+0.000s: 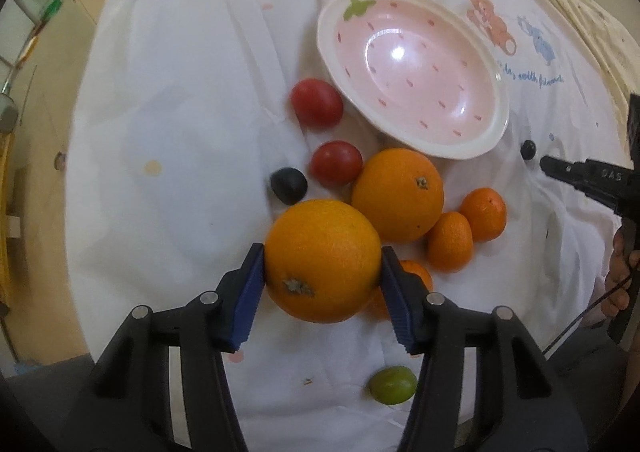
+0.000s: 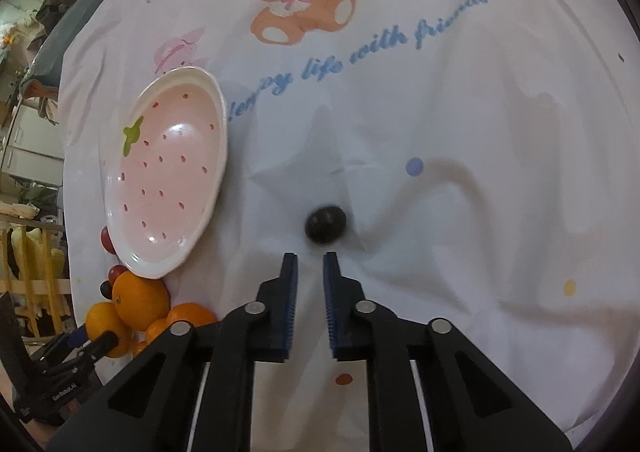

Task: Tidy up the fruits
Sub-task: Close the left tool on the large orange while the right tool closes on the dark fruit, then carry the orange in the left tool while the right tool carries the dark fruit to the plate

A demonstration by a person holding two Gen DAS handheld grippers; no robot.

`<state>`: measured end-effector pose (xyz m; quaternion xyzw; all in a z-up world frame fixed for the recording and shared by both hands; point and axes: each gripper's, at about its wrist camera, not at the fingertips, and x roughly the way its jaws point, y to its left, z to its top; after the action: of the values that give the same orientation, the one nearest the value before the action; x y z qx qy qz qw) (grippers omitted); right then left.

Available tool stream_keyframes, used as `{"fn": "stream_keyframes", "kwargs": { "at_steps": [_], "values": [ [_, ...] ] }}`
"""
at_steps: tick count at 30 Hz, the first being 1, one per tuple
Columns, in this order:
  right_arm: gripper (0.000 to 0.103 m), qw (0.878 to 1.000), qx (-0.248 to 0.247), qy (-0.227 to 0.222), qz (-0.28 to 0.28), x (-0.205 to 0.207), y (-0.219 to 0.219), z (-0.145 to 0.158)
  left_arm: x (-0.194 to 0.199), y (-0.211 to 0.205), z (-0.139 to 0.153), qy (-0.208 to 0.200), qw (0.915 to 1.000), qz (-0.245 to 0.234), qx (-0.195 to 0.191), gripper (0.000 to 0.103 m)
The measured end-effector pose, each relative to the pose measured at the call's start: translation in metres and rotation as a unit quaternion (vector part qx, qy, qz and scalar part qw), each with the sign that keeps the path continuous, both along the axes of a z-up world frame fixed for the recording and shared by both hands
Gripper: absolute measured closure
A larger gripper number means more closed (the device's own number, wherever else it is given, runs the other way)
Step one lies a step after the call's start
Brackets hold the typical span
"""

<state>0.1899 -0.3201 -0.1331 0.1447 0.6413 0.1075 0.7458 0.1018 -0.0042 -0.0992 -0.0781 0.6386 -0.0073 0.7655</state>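
Fingers [image 1: 253,272] of the left gripper [image 1: 322,272] pinch a large orange [image 1: 322,260] near the still-empty strawberry plate [image 1: 496,99]; the right gripper [image 2: 311,260], narrowly parted, nears a dark grape [image 2: 326,223]. Every other fruit remains on the tabletop [image 1: 168,123].

We see a white printed cloth [image 1: 180,111] bearing a strawberry plate [image 1: 494,131] at one o'clock, with tomatoes [image 1: 317,103], oranges [image 1: 398,195] and dark grapes [image 1: 288,185] clustered at center.
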Motion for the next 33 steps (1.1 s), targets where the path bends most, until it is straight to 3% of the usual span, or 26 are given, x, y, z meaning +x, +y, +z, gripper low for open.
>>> {"fn": "stream_keyframes", "kwargs": {
  "at_steps": [6, 7, 9, 16, 17, 21, 33],
  "values": [
    [0.09, 0.999, 0.01, -0.001, -0.032, 0.003, -0.01, -0.007, -0.004, 0.008, 0.011, -0.017, 0.9997, 0.015, -0.009, 0.052],
    [0.085, 0.999, 0.014, 0.0, -0.042, 0.004, -0.012, -0.006, -0.005, 0.008, 0.013, -0.021, 0.9996, 0.015, -0.008, 0.052],
    [0.084, 0.998, 0.034, 0.007, -0.059, 0.006, -0.014, -0.007, -0.007, 0.009, 0.017, -0.03, 0.9994, 0.014, -0.007, 0.052],
    [0.082, 0.998, 0.024, 0.023, -0.056, 0.019, -0.007, -0.023, -0.008, 0.011, 0.021, -0.038, 0.9991, 0.017, -0.008, 0.052],
    [0.078, 0.997, 0.035, 0.031, -0.06, 0.022, -0.006, -0.028, -0.008, 0.011, 0.021, -0.038, 0.9991, 0.017, -0.008, 0.052],
    [0.075, 0.995, 0.041, 0.043, -0.082, 0.03, -0.008, -0.039, -0.006, 0.007, 0.023, -0.043, 0.999, 0.014, -0.005, 0.051],
    [0.079, 0.998, 0.012, 0.025, -0.049, 0.031, -0.003, -0.038, -0.002, 0.002, 0.032, -0.067, 0.9975, 0.008, 0.021, 0.052]
  ]
}}
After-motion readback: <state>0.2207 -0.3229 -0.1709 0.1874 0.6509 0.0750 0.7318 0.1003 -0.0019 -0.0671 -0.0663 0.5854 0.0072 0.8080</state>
